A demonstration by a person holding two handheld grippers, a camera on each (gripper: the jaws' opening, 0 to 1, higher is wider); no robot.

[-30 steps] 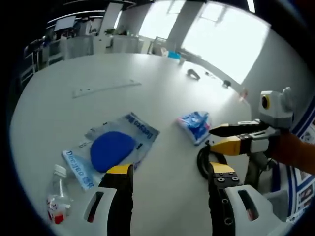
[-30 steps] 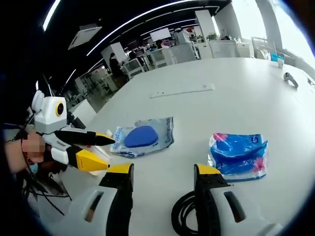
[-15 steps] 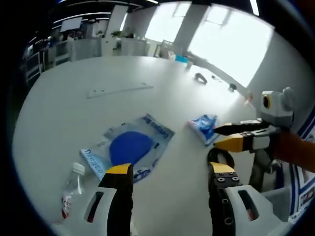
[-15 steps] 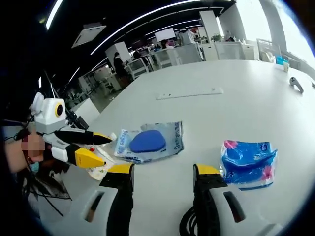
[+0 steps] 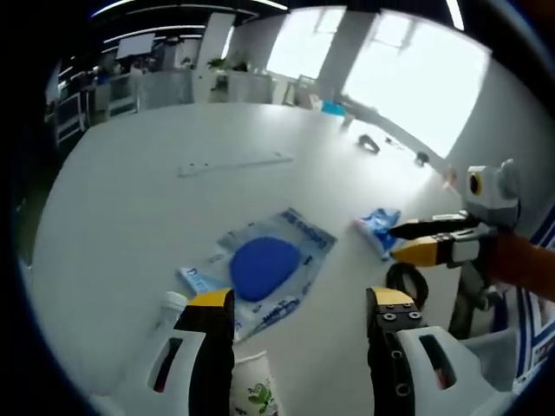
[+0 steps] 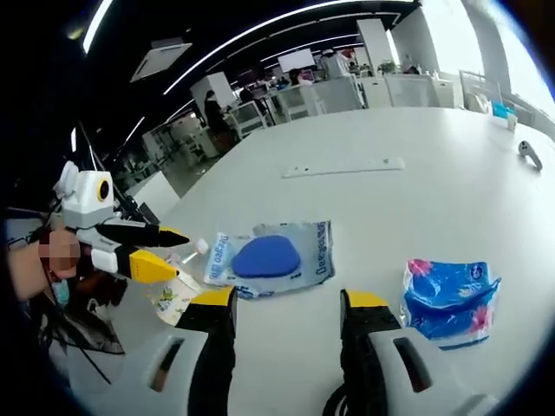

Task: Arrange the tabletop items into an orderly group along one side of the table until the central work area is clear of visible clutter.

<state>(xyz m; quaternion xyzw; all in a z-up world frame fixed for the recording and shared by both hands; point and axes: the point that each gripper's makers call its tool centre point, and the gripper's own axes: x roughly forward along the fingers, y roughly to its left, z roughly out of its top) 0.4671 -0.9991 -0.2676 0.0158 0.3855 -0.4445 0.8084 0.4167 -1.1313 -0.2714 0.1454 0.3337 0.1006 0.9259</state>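
A clear packet with a round blue pad (image 5: 264, 269) (image 6: 273, 258) lies flat mid-table. A blue tissue pack (image 5: 377, 227) (image 6: 449, 295) lies to its right. A black cable coil (image 5: 406, 282) (image 6: 334, 403) sits near the table edge. A printed paper cup (image 5: 251, 390) (image 6: 173, 295) and a clear bottle with a white cap (image 5: 172, 303) (image 6: 201, 246) lie at the near left. My left gripper (image 5: 299, 303) (image 6: 180, 254) hovers open over the cup and packet. My right gripper (image 6: 289, 299) (image 5: 392, 241) is open beside the tissue pack, holding nothing.
A long pale ruler (image 5: 234, 163) (image 6: 347, 167) lies farther out on the white table (image 5: 130, 217). Small dark objects (image 5: 368, 143) (image 6: 531, 153) rest near the far right edge. Office desks and bright windows stand beyond. A person's sleeve shows behind the right gripper.
Both cameras have pulled back toward the near edge, so the packet and tissue pack look farther away. The paper cup has come into the left gripper view. The items themselves have not moved.
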